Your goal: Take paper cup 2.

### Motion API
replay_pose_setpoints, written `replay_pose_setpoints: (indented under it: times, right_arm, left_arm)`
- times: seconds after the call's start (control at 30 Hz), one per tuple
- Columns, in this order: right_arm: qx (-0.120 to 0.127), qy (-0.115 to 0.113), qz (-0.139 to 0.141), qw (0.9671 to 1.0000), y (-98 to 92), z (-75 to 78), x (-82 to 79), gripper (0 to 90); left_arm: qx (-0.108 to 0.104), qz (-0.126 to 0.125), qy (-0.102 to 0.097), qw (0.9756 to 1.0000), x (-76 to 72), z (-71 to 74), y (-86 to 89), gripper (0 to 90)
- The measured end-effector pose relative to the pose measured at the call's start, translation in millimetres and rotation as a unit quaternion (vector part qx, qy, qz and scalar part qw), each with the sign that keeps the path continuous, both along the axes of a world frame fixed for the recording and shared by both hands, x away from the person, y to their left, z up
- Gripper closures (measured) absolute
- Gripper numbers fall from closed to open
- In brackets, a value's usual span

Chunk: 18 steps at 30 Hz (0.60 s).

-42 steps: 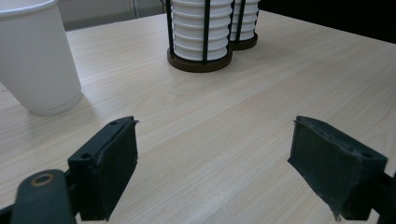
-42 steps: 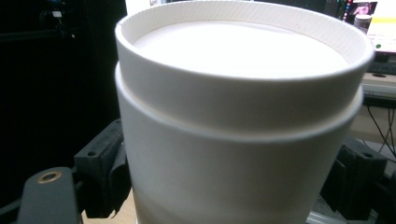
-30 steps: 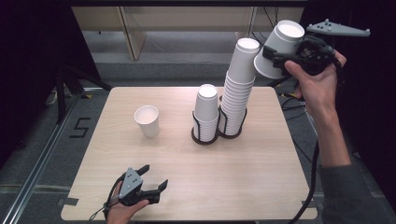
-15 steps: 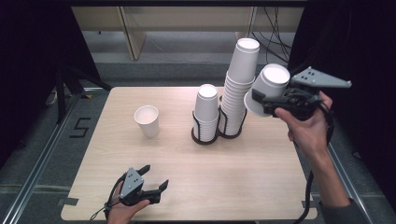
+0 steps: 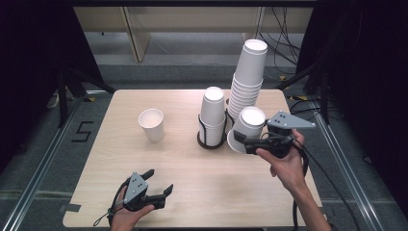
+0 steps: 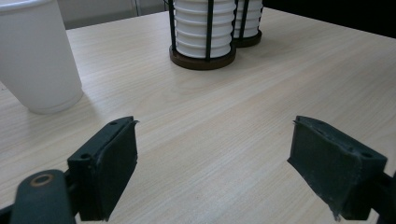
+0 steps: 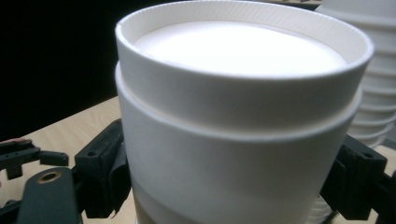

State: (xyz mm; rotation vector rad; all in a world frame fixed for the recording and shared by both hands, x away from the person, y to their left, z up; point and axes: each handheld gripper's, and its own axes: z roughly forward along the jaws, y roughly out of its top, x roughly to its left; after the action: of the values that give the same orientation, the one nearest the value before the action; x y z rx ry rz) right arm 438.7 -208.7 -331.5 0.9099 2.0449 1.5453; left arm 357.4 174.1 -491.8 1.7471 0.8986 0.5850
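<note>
My right gripper (image 5: 241, 140) is shut on an upside-down white paper cup (image 5: 251, 125), tilted and held low over the table just right of the cup holders. In the right gripper view that cup (image 7: 243, 116) sits between the two black jaws of my right gripper (image 7: 229, 177). A tall stack of inverted cups (image 5: 248, 79) and a shorter stack (image 5: 212, 111) stand in black wire holders at the table's middle. A single upright cup (image 5: 151, 124) stands left of them. My left gripper (image 5: 159, 180) rests near the front edge, open, nothing between its jaws (image 6: 215, 158).
The wooden table (image 5: 192, 192) has bare room between the holders and my left gripper. The upright cup (image 6: 37, 60) and the nearer holder (image 6: 201, 56) lie ahead of the left jaws. Dark floor, cables and metal rails surround the table.
My right hand has come down and leftward with the cup, from beside the top of the tall stack to low beside the holders. The left gripper has stayed still.
</note>
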Motion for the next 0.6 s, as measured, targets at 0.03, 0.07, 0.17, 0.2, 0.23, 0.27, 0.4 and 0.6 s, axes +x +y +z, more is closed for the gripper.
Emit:
replay_pose_setpoints:
  times: [0.03,0.07,0.17,0.2,0.23,0.27,0.4,0.6]
  right_arm:
    - [0.0,0.009,0.003,1.0,2.0,-3.4,-0.8,17.2]
    - [0.002,0.008,0.007,0.9999,6.2,-10.3,-0.4,17.2]
    - [-0.002,0.015,0.022,0.9996,13.3,-19.6,1.0,17.2]
    - [-0.004,0.016,0.023,0.9996,15.4,-22.6,0.7,17.2]
    - [-0.001,0.017,0.033,0.9993,18.6,-26.2,1.6,17.2]
    - [-0.006,0.025,0.033,0.9991,21.8,-29.6,0.8,17.2]
    - [-0.008,0.031,0.045,0.9985,30.2,-38.5,0.3,17.2]
    - [-0.01,0.044,0.073,0.9963,48.1,-56.5,-1.5,17.2]
  left_arm:
    - [0.0,0.0,0.0,1.0,0.0,0.0,0.0,14.6]
    - [0.007,0.0,0.002,1.0,-0.6,0.8,1.0,14.6]
    - [0.005,-0.002,0.0,1.0,-0.7,0.9,0.5,14.6]
    - [0.002,-0.003,-0.001,1.0,-0.8,1.0,-0.4,14.6]
    - [0.003,-0.009,-0.005,0.9999,-1.5,1.3,-1.3,14.6]
    - [0.002,-0.011,-0.007,0.9999,-1.7,1.2,-1.8,14.6]
    - [0.002,-0.017,-0.009,0.9998,-2.6,1.0,-4.4,14.6]
    - [0.003,-0.029,-0.018,0.9994,-4.0,0.8,-8.5,14.6]
